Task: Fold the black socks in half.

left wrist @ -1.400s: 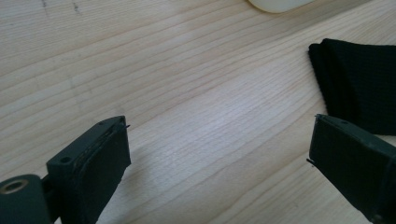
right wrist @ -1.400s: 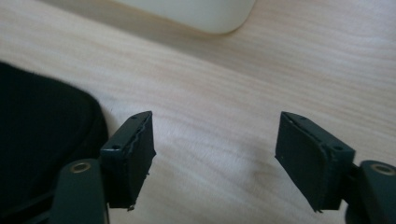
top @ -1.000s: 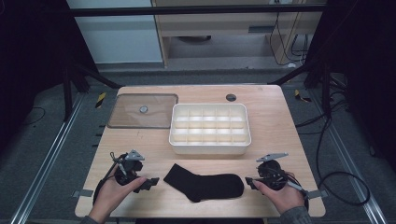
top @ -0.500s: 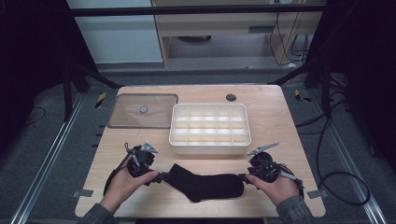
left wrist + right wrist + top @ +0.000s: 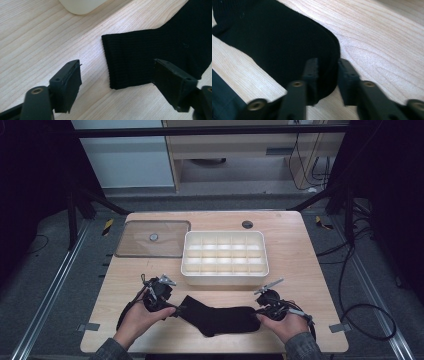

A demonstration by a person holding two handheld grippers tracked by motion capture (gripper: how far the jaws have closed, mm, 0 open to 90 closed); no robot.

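A black sock (image 5: pixel 220 318) lies flat near the front edge of the tabletop (image 5: pixel 310 270), roughly midway between its left and right edges, just in front of a white compartmented organizer box (image 5: pixel 224 258). A clear lid (image 5: pixel 152 238) rests toward the back left corner.

Compared with a second ago, both hands have come inward from the front corners to the two ends of the sock. The right tongs (image 5: pixel 327 77) have just been closing, and their jaws now straddle the rounded toe end, with the fabric edge between them; the jaws stand narrow and appear to be pinching the toe, though a slight gap may remain on one side. The left tongs (image 5: pixel 117 82) have also just been closing a little but are spread wide: one jaw sits over bare wood, the other over the ribbed cuff (image 5: pixel 125 62), and neither presses on it.

Judging from this, the work is at the grasping stage: the toe end seems secured or nearly so, while the cuff end is not yet gripped. The left tongs likely need to slide further over the cuff and close before the sock can be lifted, folded or moved toward the box.
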